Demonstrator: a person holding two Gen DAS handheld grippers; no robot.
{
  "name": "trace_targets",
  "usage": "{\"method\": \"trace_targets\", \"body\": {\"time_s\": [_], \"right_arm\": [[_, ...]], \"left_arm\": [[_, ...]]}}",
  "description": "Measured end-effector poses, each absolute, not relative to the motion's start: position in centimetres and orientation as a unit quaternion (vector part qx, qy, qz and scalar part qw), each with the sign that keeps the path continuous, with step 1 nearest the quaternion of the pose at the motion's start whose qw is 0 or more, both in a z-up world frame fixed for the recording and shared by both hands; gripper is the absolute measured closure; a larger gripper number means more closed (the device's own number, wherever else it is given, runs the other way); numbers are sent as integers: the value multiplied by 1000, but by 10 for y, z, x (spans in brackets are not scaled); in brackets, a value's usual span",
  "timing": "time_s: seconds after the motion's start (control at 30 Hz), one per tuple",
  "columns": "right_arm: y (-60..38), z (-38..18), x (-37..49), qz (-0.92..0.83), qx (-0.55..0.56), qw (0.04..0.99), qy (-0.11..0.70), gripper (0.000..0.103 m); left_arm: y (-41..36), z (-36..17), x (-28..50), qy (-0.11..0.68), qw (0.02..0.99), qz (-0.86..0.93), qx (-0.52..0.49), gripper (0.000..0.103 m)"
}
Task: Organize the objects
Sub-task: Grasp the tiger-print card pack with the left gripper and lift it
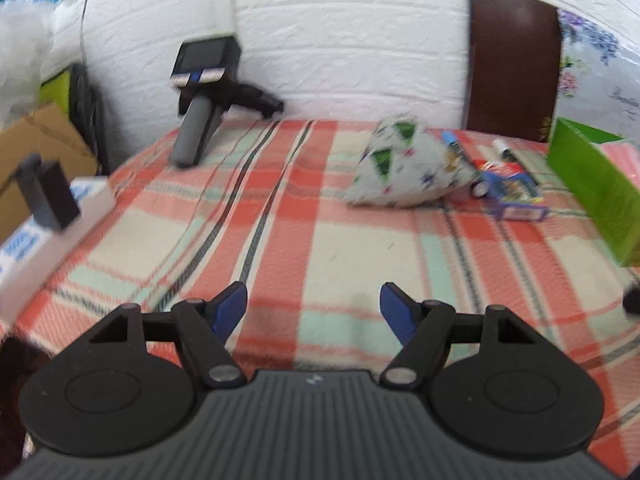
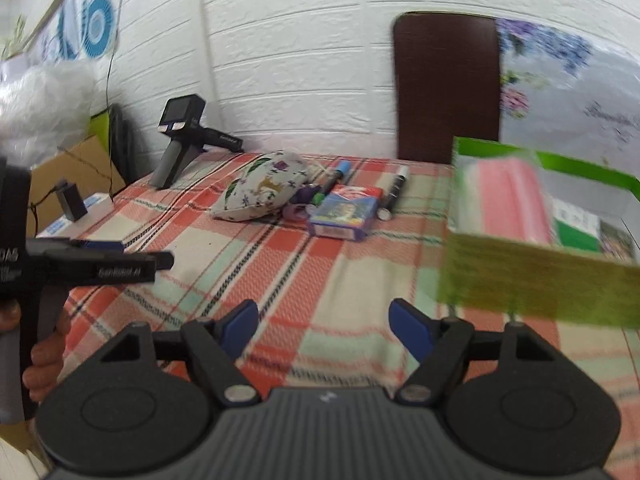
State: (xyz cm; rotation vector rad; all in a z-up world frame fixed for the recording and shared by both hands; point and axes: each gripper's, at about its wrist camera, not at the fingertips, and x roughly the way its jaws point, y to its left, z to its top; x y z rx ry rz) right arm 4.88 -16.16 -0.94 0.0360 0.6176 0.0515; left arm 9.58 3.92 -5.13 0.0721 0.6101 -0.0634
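Only the right wrist view shows the person's hand [image 2: 44, 344] gripping the left claw [image 1: 313, 304], and the green box's [image 2: 536, 276] pink contents. Both claws, the right claw [image 2: 324, 320] included, stand spread and empty above the plaid worktop [image 1: 360, 256]; the patterned pouch [image 1: 404, 168], card box [image 2: 344, 216] and markers [image 2: 394, 192] lie well ahead.

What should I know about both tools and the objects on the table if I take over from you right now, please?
Left tool: open, empty, over the plaid tablecloth.
Right tool: open, empty, near the green box.
Things: patterned pouch, blue card box, blue-capped marker and black marker lie grouped at the far side.
Done: the green box already holds some items, including something pink.
Left: the loose items; nothing is gripped yet.
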Motion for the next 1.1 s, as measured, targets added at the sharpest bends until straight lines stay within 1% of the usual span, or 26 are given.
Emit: {"method": "trace_targets", "body": {"time_s": [0.07, 0.27, 0.33, 0.37, 0.4, 0.53, 0.7, 0.77, 0.83, 0.87, 0.9, 0.93, 1.0, 1.1], "right_arm": [[-156, -13, 77, 17, 7, 952, 305, 29], [-152, -37, 164, -26, 0, 944, 329, 27], [-154, -50, 185, -45, -10, 936, 349, 26], [-159, -53, 187, -43, 7, 938, 345, 28], [-162, -53, 186, -41, 21, 939, 340, 39], [-163, -53, 149, -18, 17, 935, 353, 40], [-150, -55, 57, 35, -17, 935, 352, 40], [-146, -56, 27, 40, -23, 937, 345, 40], [-143, -55, 10, 40, -36, 940, 337, 40], [-143, -55, 8, 41, -39, 940, 335, 35], [-145, -55, 7, 41, -35, 941, 334, 26], [-148, -54, 7, 39, -29, 942, 331, 24], [-152, -55, 7, 37, -20, 942, 333, 23], [-154, -57, 5, 41, -15, 943, 331, 23]], "left_arm": [[48, -58, 87, 267, 963, -41, 7, 23], [49, -57, 91, 264, 963, -51, -6, 23], [52, -59, 91, 264, 963, -54, -15, 23], [52, -59, 91, 263, 963, -55, -17, 23], [52, -59, 92, 263, 963, -55, -18, 23], [53, -58, 91, 263, 963, -57, -21, 22], [48, -57, 93, 274, 959, -65, -2, 16], [42, -53, 91, 288, 955, -69, 8, 16], [38, -43, 85, 305, 948, -95, -19, 20], [34, -36, 81, 312, 943, -114, -38, 20], [28, -29, 77, 317, 938, -130, -49, 20], [20, -23, 74, 323, 932, -151, -56, 20], [2, -12, 70, 338, 918, -194, -67, 25], [-23, -12, 73, 385, 890, -231, -76, 25]]}}
